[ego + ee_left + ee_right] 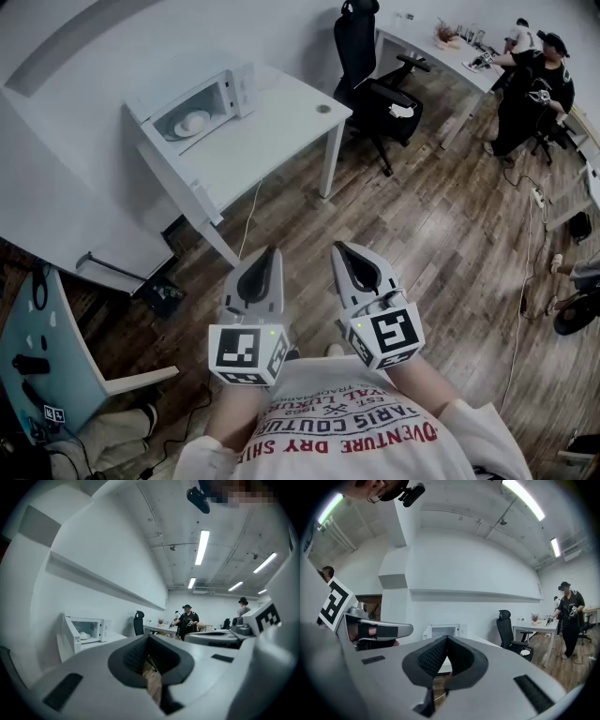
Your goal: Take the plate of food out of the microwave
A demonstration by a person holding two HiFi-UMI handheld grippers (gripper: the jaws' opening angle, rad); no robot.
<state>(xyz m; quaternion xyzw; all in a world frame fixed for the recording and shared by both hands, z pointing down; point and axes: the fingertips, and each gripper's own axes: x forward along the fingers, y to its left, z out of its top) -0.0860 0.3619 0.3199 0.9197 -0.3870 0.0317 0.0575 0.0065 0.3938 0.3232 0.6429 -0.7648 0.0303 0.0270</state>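
Note:
A white microwave [202, 108] stands on a white table [272, 127] at the upper left of the head view, its door swung open. Inside it sits a white plate of pale food [194, 122]. The same microwave [86, 631] shows far off in the left gripper view, and small and straight ahead as the microwave [440, 631] in the right gripper view. My left gripper [262, 255] and right gripper [347, 251] are held side by side close to my body, far from the table. Both have jaws shut with nothing between them.
A black office chair [370, 84] stands right of the table. A cable [248, 220] hangs from the table to the wooden floor. Another desk [441, 47] and people [534, 89] are at the far right. A light blue board [37, 356] stands at my lower left.

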